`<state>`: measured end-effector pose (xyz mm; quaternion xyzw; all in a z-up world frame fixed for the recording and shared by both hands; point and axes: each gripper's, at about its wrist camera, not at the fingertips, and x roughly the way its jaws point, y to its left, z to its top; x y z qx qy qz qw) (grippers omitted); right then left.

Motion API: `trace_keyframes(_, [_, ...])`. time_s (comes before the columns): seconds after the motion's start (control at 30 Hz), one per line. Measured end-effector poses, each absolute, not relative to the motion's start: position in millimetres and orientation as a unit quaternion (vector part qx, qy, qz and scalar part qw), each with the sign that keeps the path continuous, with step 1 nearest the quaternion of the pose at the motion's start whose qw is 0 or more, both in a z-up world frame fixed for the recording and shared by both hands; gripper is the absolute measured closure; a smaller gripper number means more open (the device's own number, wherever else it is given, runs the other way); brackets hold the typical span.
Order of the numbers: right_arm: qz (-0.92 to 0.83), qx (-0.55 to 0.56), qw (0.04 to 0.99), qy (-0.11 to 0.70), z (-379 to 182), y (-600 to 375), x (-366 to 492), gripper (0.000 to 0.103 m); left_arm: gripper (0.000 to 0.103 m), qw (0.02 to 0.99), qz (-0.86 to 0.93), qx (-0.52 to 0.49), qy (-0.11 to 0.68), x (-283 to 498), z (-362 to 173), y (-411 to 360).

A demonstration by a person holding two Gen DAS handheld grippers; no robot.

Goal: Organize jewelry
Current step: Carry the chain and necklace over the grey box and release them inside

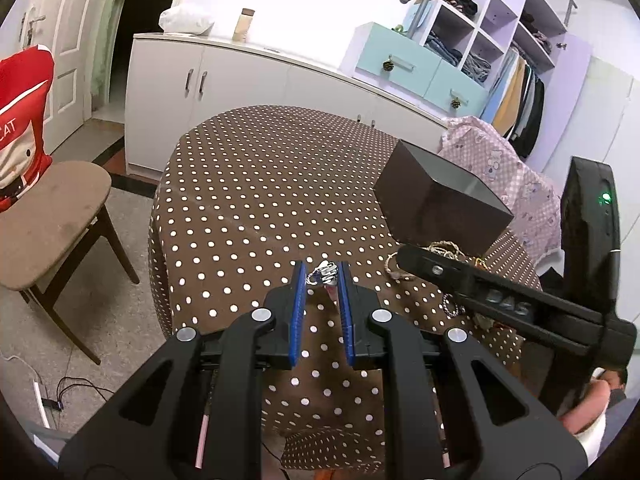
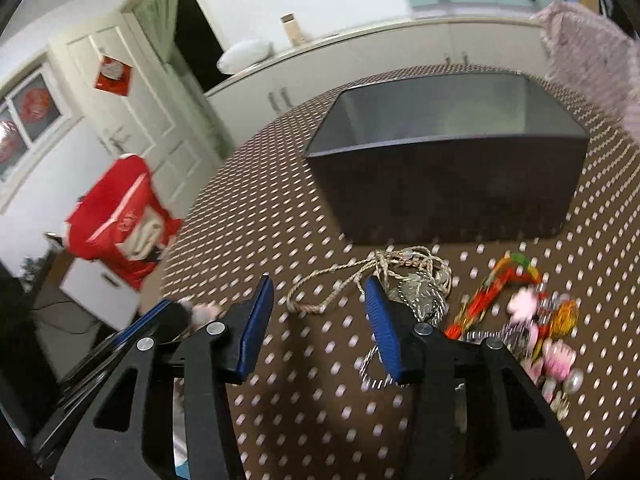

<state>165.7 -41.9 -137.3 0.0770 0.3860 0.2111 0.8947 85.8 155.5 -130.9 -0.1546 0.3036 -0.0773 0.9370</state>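
Note:
My left gripper [image 1: 323, 273] is shut on a small silver and white jewelry piece [image 1: 325, 274], held above the polka-dot table [image 1: 260, 184]. A dark open box [image 1: 440, 200] stands to its right; it also shows in the right wrist view [image 2: 448, 184], and what it holds is hidden. My right gripper [image 2: 320, 292] is open and empty, low over the table in front of the box. A rope necklace with silver pieces [image 2: 400, 276] lies by its right finger [image 2: 382, 320]. A pile of colourful jewelry [image 2: 532, 320] lies further right.
A chair [image 1: 52, 216] with a red cushion [image 1: 20, 120] stands left of the table. White cabinets [image 1: 240, 88] run behind it. A pink patterned cloth [image 1: 504, 168] lies at the table's far right. The right gripper's body [image 1: 520, 300] crosses the left wrist view.

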Motion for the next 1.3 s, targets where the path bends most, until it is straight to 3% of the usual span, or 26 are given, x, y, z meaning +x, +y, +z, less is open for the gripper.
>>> trace_keyframes(0.07, [0.198,0.064,0.9,0.384,-142,-40,166,0.074,0.087,0.937,-0.079,-0.156,0.302,88,-130,155])
trace_keyframes(0.13, [0.219,0.078,0.891,0.389,-146,-43,168,0.102,0.087,0.937,-0.081,-0.159,0.299,89,-129,156])
trace_keyframes(0.17, [0.225,0.091,0.887,0.394,-148,-47,170,0.103,0.087,0.937,-0.082,-0.161,0.298,89,-129,156])
trace_keyframes(0.4, [0.233,0.116,0.884,0.388,-139,-67,164,0.103,0.087,0.938,-0.088,-0.167,0.29,90,-124,153])
trace_keyframes(1.3, [0.265,0.137,0.928,0.224,-21,-151,146,0.103,0.087,0.953,-0.139,-0.121,0.24,118,-57,89])
